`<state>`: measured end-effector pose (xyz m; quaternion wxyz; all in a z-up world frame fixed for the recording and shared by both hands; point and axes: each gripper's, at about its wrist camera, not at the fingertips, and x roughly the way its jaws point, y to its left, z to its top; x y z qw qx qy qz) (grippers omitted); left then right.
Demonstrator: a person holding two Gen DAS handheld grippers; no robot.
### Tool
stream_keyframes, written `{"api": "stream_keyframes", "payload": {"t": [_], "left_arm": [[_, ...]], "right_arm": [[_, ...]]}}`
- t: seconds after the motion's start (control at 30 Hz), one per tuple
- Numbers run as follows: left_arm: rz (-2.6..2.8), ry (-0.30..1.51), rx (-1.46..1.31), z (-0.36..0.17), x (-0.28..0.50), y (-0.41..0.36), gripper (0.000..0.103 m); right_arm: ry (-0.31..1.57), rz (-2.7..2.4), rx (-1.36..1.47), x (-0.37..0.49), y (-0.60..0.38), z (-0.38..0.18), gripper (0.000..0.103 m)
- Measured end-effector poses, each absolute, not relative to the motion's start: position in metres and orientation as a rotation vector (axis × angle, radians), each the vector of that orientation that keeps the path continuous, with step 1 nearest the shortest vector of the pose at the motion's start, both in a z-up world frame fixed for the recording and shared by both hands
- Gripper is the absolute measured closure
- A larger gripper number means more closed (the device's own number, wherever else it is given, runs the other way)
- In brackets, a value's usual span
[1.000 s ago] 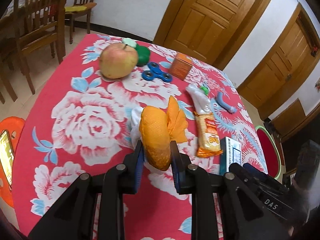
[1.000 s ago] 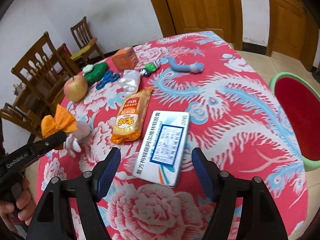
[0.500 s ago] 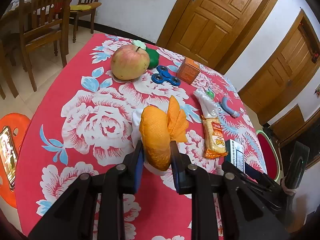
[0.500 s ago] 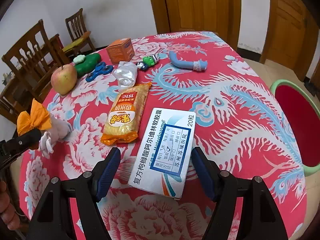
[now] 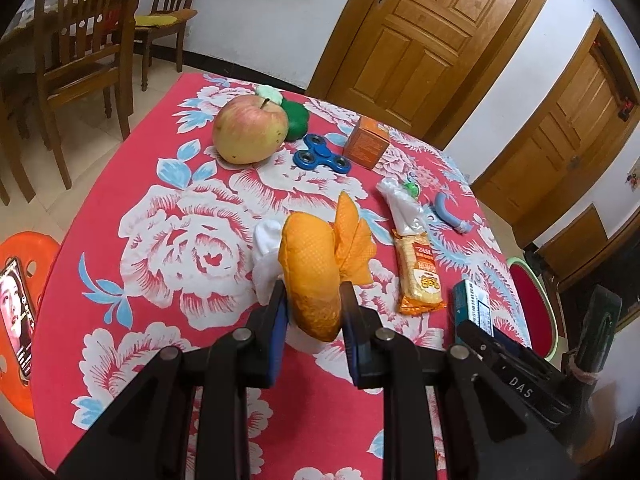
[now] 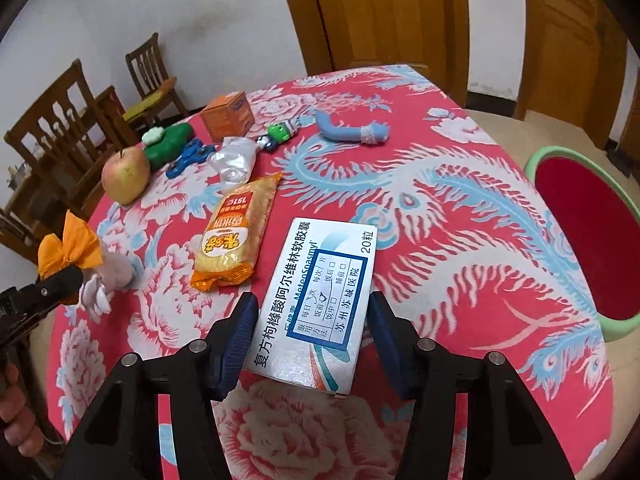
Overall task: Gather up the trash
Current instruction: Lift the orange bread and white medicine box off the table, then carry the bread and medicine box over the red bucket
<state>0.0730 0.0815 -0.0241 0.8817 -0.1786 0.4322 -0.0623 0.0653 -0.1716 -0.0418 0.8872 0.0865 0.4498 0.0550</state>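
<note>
My left gripper (image 5: 312,312) is shut on an orange and white plush toy (image 5: 310,272), held just above the red flowered tablecloth (image 5: 160,240); the toy also shows at the left in the right wrist view (image 6: 76,256). My right gripper (image 6: 308,332) is open, its jaws either side of a white and blue medicine box (image 6: 320,296) that lies flat on the table. An orange snack packet (image 6: 236,232) and a crumpled clear plastic bag (image 6: 234,158) lie just beyond the box.
An apple (image 5: 250,130), a green toy (image 5: 296,118), a blue fidget spinner (image 5: 322,156), an orange carton (image 5: 366,142), a small green figure (image 6: 278,134) and a blue toy (image 6: 352,130) lie farther back. A red basin with a green rim (image 6: 580,236) stands off the table's right. Wooden chairs (image 5: 76,40) stand at left.
My right gripper has moved forward so that its open jaws now flank the medicine box. The left gripper has drifted a little while still holding the plush toy.
</note>
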Motion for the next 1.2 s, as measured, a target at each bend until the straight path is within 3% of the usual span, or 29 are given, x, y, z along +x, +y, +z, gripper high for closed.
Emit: {"api": "stream_keyframes", "payload": {"t": [1.2], "left_arm": [[-0.242, 0.886, -0.260, -0.001, 0.067, 0.015, 0.078]], "right_arm": [[0.712, 0.052, 0.296, 0.019, -0.253, 0.024, 0.045]]}}
